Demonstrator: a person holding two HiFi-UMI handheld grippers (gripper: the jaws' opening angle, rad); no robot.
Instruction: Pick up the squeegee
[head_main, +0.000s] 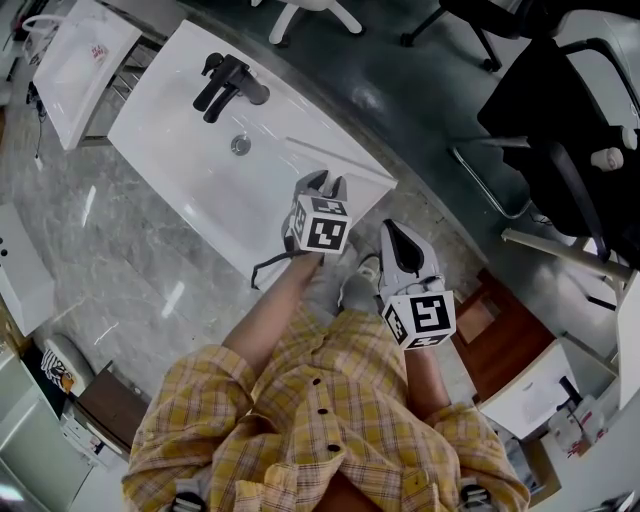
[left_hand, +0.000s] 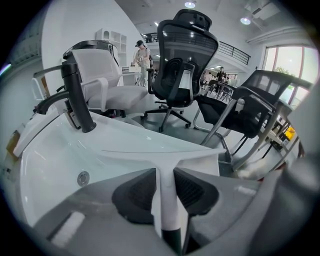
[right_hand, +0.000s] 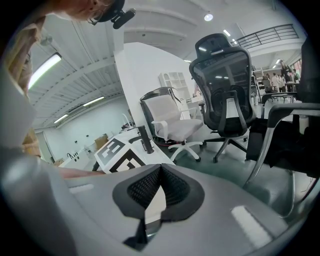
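A white squeegee (head_main: 352, 166) lies on the near right corner of the white sink (head_main: 180, 150), its blade across the rim. In the left gripper view its white handle (left_hand: 167, 200) runs straight between the two dark pads, the blade (left_hand: 150, 153) lying crosswise beyond them. My left gripper (head_main: 325, 183) points steeply down over that corner, and its pads lie against both sides of the handle. My right gripper (head_main: 392, 232) hangs off the sink to the right, above the floor, shut with nothing in it (right_hand: 160, 168).
A black faucet (head_main: 228, 85) and a round drain (head_main: 239, 144) sit at the sink's far side. Office chairs (left_hand: 182, 65) stand on the dark floor beyond. A second white basin (head_main: 85, 60) is at the upper left. A person stands far off.
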